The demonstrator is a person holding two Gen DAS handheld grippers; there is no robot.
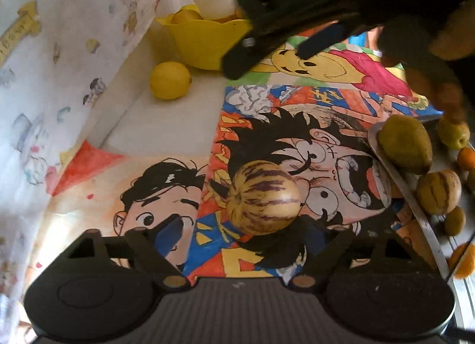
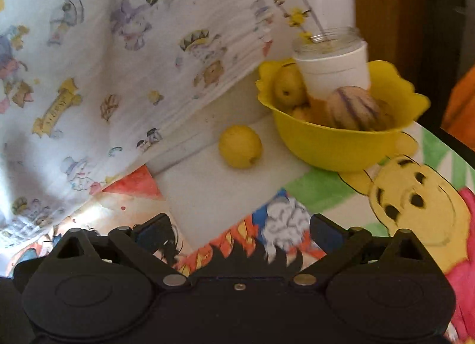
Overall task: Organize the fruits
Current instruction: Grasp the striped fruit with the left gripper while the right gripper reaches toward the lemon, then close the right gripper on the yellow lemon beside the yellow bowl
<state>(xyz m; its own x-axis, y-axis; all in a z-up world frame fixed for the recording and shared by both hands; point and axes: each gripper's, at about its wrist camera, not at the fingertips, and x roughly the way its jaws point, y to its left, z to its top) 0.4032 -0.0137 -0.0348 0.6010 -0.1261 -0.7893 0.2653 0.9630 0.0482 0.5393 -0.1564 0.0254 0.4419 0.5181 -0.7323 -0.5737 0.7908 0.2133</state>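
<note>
A striped pepino melon [image 1: 262,197] lies on the cartoon drawings, between the wide-open fingers of my left gripper [image 1: 255,234]; I cannot tell if they touch it. A lemon [image 1: 169,79] lies on the white surface next to the yellow bowl [image 1: 204,44]. In the right wrist view the bowl [image 2: 335,148] holds a striped pepino [image 2: 353,107], a yellow fruit [image 2: 286,85] and others. The lemon [image 2: 240,146] lies left of it. My right gripper [image 2: 239,229] is open and empty, well short of the bowl; it also shows from above in the left wrist view [image 1: 282,50].
A metal tray [image 1: 415,204] at the right holds a green pear [image 1: 405,143], another pepino [image 1: 439,191] and several small fruits. A white jar [image 2: 332,67] with yellow flowers stands behind the bowl. A patterned cloth [image 2: 104,76] hangs at the left.
</note>
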